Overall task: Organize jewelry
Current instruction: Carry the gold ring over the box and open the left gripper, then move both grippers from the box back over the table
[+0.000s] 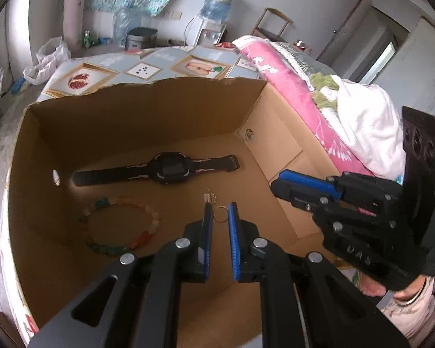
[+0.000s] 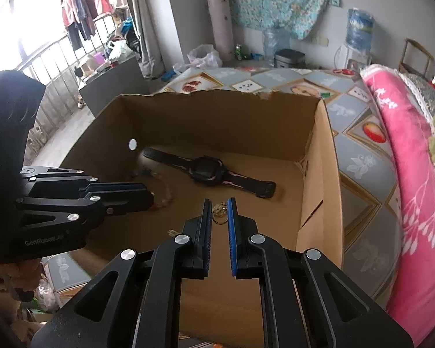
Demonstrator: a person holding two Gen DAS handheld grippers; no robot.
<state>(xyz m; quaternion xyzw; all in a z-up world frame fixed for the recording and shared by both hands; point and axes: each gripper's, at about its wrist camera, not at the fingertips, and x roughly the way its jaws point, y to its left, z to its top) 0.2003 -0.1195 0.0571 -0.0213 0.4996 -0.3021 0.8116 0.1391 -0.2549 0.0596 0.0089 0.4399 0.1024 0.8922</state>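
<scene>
Over the box, both claws nearly closed and empty
Left claw above the ring; right claw beside it; watch and bracelet on the box floor beyond.

watch in box, bracelet nearer

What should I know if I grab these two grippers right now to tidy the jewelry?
Left gripper: almost shut, empty, over the box.
Right gripper: the same, empty.
Inside the cardboard box: black watch, bead bracelet, small gold ring.
Done: those three lie on the box floor.
Left: no jewelry shows outside the box, so look around before stopping.
</scene>
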